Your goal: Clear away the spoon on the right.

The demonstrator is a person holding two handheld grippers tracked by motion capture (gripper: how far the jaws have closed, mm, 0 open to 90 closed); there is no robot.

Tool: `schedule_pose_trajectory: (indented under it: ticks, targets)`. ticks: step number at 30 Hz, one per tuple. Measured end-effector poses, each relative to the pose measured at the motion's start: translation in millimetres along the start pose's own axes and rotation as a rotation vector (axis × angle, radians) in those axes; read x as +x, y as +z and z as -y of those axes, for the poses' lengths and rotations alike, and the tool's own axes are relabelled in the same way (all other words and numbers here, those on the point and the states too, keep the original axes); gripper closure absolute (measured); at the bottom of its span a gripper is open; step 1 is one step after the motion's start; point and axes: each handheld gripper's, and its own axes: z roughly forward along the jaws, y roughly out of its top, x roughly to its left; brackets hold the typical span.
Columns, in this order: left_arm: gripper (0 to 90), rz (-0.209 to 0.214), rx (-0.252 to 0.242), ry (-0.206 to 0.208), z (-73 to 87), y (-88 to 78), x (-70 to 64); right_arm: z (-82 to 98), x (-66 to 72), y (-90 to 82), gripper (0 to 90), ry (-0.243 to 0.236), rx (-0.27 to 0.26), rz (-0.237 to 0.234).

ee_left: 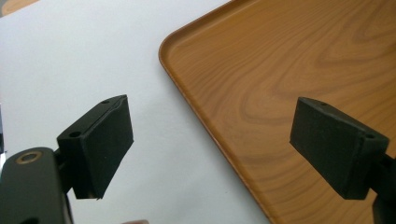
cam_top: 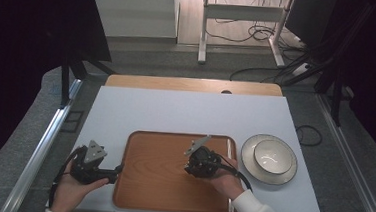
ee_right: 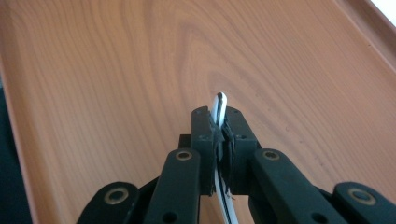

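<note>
white board over a wooden table (cam_top: pixel 192 85) is seen from the high view, with a wooden tray (cam_top: pixel 160 184) at centre. at three o'clock of the tray a bowl (cam_top: pixel 272 155) is set on a plate (cam_top: pixel 252 165). the left gripper (cam_top: pixel 117 171) is held at the tray's nine o'clock edge, the right gripper (cam_top: pixel 190 167) over its middle.

in the left gripper view, the jaws are seen wide apart, one over white board, one over the tray (ee_left: pixel 289 70).

in the right gripper view, the jaws are seen clamped on a thin white utensil (ee_right: pixel 220 105), its tip pointing to twelve o'clock above the tray (ee_right: pixel 116 70); this detail is not made out from above.
</note>
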Motion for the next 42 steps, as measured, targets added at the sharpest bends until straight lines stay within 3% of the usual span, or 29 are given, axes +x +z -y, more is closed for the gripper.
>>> schedule_pose_trajectory:
  ticks: [27, 39, 42]
  targets:
    - [12.9, 0.001, 0.006, 0.002, 0.6, 0.8, 0.1, 0.8, -13.3, 18.0, 79.0, 0.047, 0.025, -0.007]
    - [12.9, 0.001, 0.011, 0.008, 0.8, 0.8, 0.1, 1.7, -14.9, 16.2, 61.3, 0.058, 0.021, 0.015]
    - [12.9, 0.000, 0.006, 0.004, 0.8, -0.1, 0.8, 1.2, -14.4, 8.3, 58.0, 0.059, -0.006, 0.023]
